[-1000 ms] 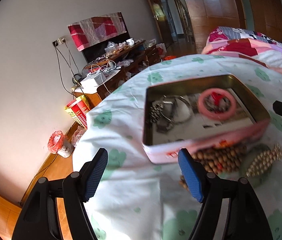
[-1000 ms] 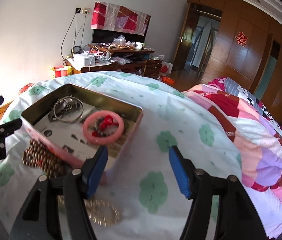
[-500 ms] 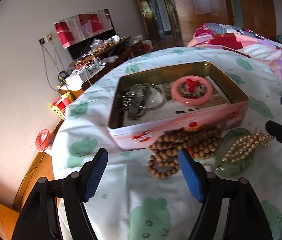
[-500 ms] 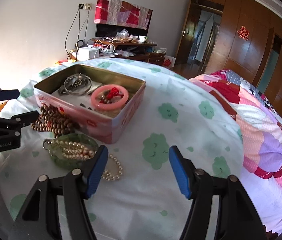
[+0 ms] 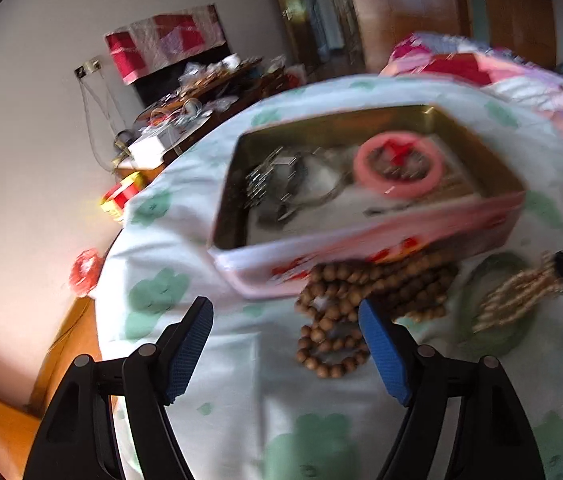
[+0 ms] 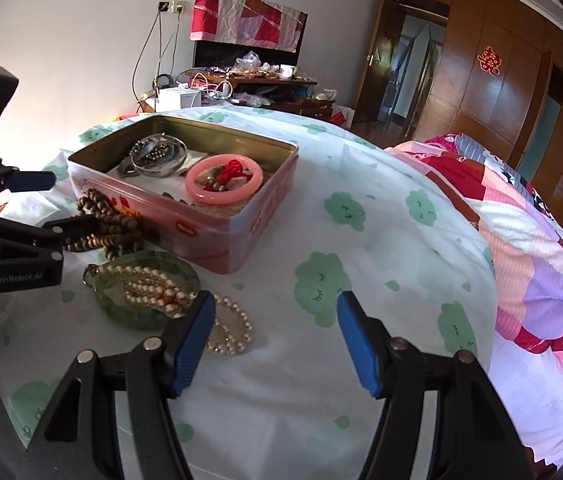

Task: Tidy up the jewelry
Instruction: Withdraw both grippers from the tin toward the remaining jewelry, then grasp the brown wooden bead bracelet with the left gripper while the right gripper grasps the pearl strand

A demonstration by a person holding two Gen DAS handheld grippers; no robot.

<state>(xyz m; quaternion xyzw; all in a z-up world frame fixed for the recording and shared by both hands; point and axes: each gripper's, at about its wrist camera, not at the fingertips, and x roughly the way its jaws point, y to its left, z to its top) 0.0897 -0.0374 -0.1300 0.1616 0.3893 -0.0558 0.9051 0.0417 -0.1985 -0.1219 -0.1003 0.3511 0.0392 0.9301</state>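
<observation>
A pink open tin (image 6: 217,232) (image 5: 361,244) stands on the bed and holds a pink bangle (image 6: 223,184) (image 5: 397,168) and silver bracelets (image 6: 157,154). In front of it lie wooden beads (image 5: 361,292) (image 6: 109,224), a green bangle (image 6: 121,304) (image 5: 477,328) and a pearl string (image 6: 161,290) draped across it. My left gripper (image 5: 285,344) is open and empty, its right finger next to the beads. My right gripper (image 6: 275,334) is open and empty over the sheet, right of the pearls.
The bed has a white sheet with green clouds (image 6: 321,280) and a patchwork quilt (image 6: 521,240) at right. A cluttered TV stand (image 6: 241,80) stands by the far wall, and wooden wardrobes (image 6: 501,80) are at right. The bed edge drops off at left (image 5: 113,280).
My left gripper has moved in closer to the wooden beads and the tin; its view is now blurred. My right gripper has pulled back slightly from the tin. Both stay open.
</observation>
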